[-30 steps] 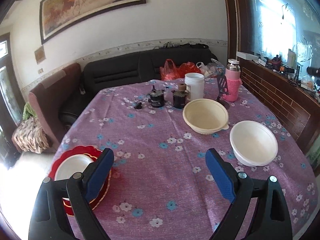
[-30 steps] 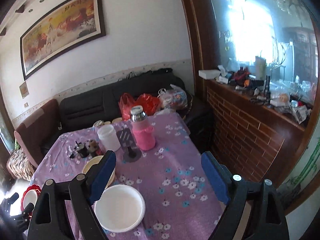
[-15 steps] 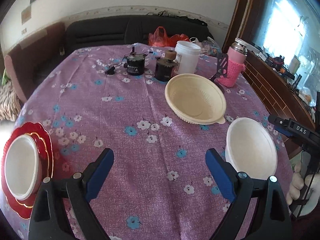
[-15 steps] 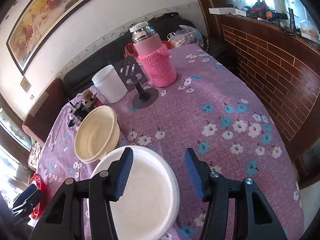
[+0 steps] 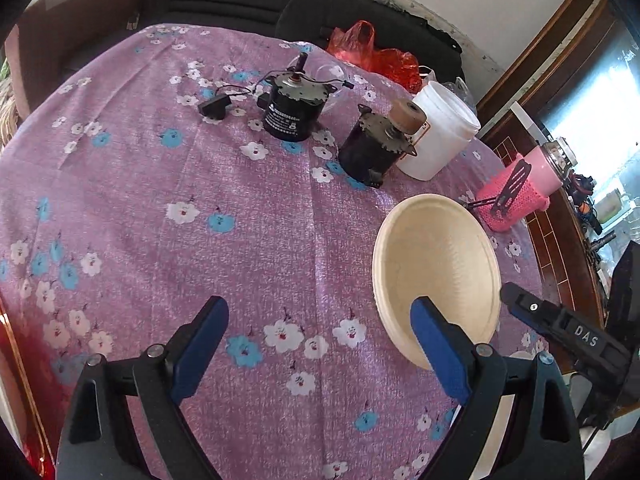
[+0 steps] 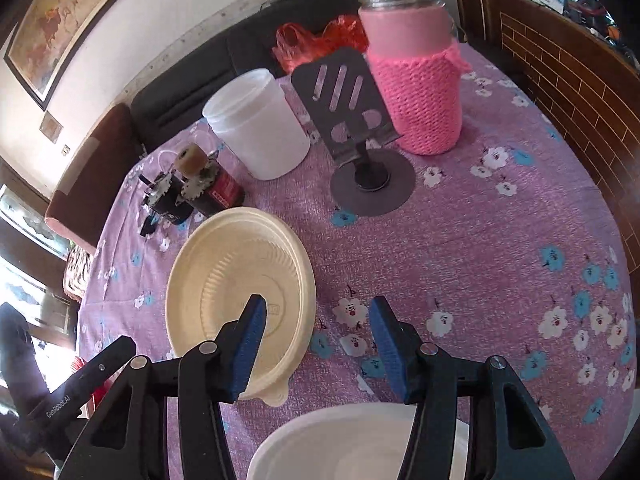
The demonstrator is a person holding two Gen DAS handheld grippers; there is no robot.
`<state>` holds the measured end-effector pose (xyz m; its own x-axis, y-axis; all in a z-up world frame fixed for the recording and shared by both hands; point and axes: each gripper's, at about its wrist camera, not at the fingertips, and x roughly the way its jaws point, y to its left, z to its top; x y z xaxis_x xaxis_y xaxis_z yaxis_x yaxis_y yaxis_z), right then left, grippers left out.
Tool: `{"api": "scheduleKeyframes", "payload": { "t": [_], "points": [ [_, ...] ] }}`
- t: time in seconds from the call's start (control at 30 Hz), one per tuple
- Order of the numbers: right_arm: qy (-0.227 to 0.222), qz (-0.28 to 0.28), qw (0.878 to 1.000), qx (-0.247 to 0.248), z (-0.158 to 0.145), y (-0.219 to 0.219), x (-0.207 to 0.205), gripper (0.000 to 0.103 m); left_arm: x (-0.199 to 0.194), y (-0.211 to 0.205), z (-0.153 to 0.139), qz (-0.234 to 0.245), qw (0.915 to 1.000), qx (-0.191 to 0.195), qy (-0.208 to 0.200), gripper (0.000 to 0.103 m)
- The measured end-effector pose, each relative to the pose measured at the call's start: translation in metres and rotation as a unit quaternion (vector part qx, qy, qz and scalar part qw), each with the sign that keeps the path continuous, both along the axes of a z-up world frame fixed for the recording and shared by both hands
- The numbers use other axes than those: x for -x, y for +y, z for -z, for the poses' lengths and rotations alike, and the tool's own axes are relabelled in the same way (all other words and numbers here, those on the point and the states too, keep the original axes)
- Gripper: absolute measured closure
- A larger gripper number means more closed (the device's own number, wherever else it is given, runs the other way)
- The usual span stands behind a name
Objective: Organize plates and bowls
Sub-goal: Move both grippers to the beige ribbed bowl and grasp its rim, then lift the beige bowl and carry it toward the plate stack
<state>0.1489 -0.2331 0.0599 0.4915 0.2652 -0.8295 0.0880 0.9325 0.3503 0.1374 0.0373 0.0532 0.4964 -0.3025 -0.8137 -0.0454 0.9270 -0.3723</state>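
Observation:
A cream plastic bowl (image 5: 436,268) sits on the purple flowered tablecloth (image 5: 200,184); it also shows in the right wrist view (image 6: 236,276). My left gripper (image 5: 316,340) is open and empty, its right finger over the bowl's near rim. My right gripper (image 6: 316,344) is open and straddles the cream bowl's right rim, left finger inside, right finger outside. A white bowl (image 6: 352,444) lies just below it. A red plate's edge (image 5: 12,364) shows at far left.
Two black motors (image 5: 294,108) (image 5: 376,148), a white tub (image 5: 440,132), a pink knitted flask (image 6: 416,80) and a grey phone stand (image 6: 360,136) stand at the back of the table. A brick ledge (image 6: 568,64) runs along the right.
Both grippers moved forward and down toward the cream bowl. The right gripper passed over the white bowl and narrowed its opening. The red plate slid out to the left edge.

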Motion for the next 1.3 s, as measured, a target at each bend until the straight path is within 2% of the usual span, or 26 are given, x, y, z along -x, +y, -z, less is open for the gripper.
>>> {"api": "scheduleKeyframes", "payload": {
  "t": [0.13,0.2,0.27,0.33,0.4,0.5,0.57,0.6,0.9,1.13,1.3],
  "points": [
    [0.031,-0.005,1.0,0.003,0.016,0.012,-0.017,0.053,-0.021,-0.013,0.014,0.013,0.9998,0.012,0.011,0.012],
    [0.041,-0.008,0.999,0.006,0.021,0.015,-0.023,0.062,-0.031,-0.019,0.021,0.021,0.9994,0.016,0.021,0.017],
    [0.052,-0.011,0.999,0.01,0.024,0.017,-0.028,0.066,-0.038,-0.023,0.029,0.026,0.9988,0.028,0.031,0.021],
    [0.058,-0.014,0.998,0.016,0.025,0.019,-0.031,0.068,-0.045,-0.027,0.036,0.033,0.9977,0.04,0.043,0.034],
    [0.063,-0.017,0.998,0.021,0.027,0.021,-0.033,0.071,-0.047,-0.031,0.037,0.039,0.9978,0.04,0.036,0.039],
    [0.067,-0.021,0.997,0.026,0.028,0.024,-0.035,0.08,-0.049,-0.037,0.041,0.061,0.9954,0.056,0.048,0.062],
    [0.069,-0.022,0.997,0.028,0.03,0.029,-0.038,0.089,-0.049,-0.041,0.042,0.072,0.9946,0.056,0.049,0.071],
    [0.067,-0.022,0.997,0.026,0.03,0.031,-0.037,0.091,-0.048,-0.043,0.043,0.079,0.994,0.056,0.052,0.082],
    [0.047,-0.034,0.998,0.011,0.018,0.049,-0.019,0.092,-0.013,-0.025,0.027,0.075,0.9947,0.053,0.045,0.084],
    [0.046,-0.069,0.996,-0.014,0.002,0.081,0.011,0.091,0.029,0.019,0.01,0.05,0.9945,0.065,0.065,0.084],
    [0.055,-0.101,0.993,-0.019,-0.007,0.113,0.035,0.091,0.058,0.052,0.002,0.035,0.9945,0.059,0.078,0.084]
  ]
}}
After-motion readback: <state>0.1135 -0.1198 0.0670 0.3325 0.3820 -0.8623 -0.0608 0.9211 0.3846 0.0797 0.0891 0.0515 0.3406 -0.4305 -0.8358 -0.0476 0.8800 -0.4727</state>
